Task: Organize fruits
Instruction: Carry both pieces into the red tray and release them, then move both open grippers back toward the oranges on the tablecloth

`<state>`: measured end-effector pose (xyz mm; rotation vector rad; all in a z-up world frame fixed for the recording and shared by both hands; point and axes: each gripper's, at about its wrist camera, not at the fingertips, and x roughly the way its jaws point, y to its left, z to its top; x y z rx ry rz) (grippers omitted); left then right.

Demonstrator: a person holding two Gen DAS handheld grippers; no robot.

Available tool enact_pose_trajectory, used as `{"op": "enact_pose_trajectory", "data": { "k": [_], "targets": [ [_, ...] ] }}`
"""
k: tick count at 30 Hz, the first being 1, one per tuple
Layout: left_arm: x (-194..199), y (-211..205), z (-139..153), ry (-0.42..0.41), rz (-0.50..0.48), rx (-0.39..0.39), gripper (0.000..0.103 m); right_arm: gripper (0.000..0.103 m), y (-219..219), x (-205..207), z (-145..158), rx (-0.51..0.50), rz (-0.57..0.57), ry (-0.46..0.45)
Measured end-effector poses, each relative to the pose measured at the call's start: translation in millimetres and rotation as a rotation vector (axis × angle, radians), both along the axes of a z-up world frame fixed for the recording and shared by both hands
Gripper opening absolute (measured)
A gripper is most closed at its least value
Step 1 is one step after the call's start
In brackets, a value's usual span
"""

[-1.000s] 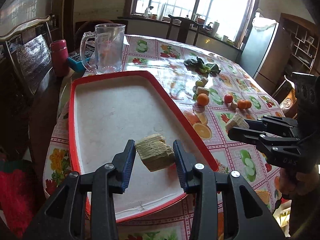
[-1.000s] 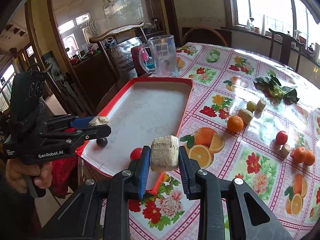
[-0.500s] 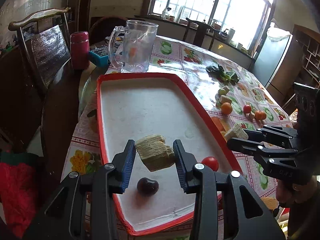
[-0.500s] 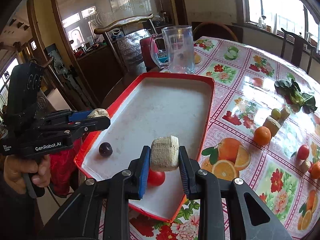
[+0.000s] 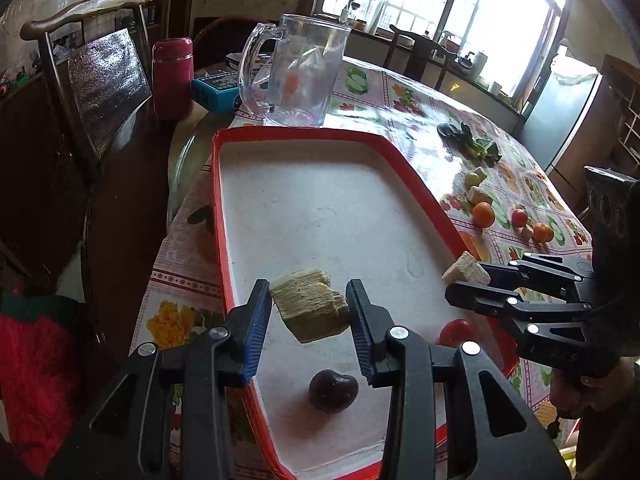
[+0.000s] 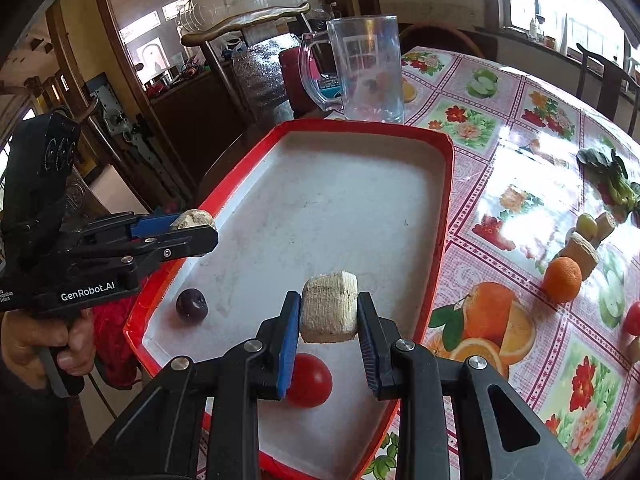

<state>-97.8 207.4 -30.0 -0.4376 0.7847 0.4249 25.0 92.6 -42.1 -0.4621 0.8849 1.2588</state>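
Tray (image 5: 224, 216) | both hand-held grippers angled down above it, each clamping a chunk

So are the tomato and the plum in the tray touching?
Apart. In the right wrist view the plum and tomato lie with bare tray floor plainly between them.

Plum (image 5: 333, 390) and tomato (image 6: 309, 379) in tray (image 5: 218, 216) near end; mug (image 5: 298, 72) behind tray; loose fruit (image 6: 562, 279) right.
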Motion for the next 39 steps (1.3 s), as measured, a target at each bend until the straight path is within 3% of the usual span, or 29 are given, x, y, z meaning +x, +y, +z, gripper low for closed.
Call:
{"op": "enact_pose_trajectory", "data": {
  "k": [10,18,20,25,33,39],
  "targets": [
    [8.6,1.2,-17.5,0.060,-0.008,-0.022,0.036,0.028,12.9,-1.8,-14.0,-0.047,0.022,-0.014],
    [10.4,-6.0,-18.5,0.105,-0.001,0.024,0.037,0.031,6.3,-1.7,-11.9,-0.042,0.018,-0.005],
    [9.0,-6.4,-17.4,0.101,0.002,0.018,0.038,0.031,0.4,-1.0,-6.7,-0.028,0.013,-0.003],
    [5.4,-12.9,-6.8,0.084,0.015,0.044,0.057,0.032,-19.9,-0.2,9.2,0.016,-0.004,-0.005],
    [2.4,-21.7,5.5,0.063,0.020,0.062,0.057,0.033,-63.8,8.1,28.6,0.072,-0.073,-0.008],
    [4.4,-38.0,17.1,0.023,-0.006,0.055,0.057,0.043,-110.2,18.4,37.2,0.116,-0.168,-0.005]
  ]
}}
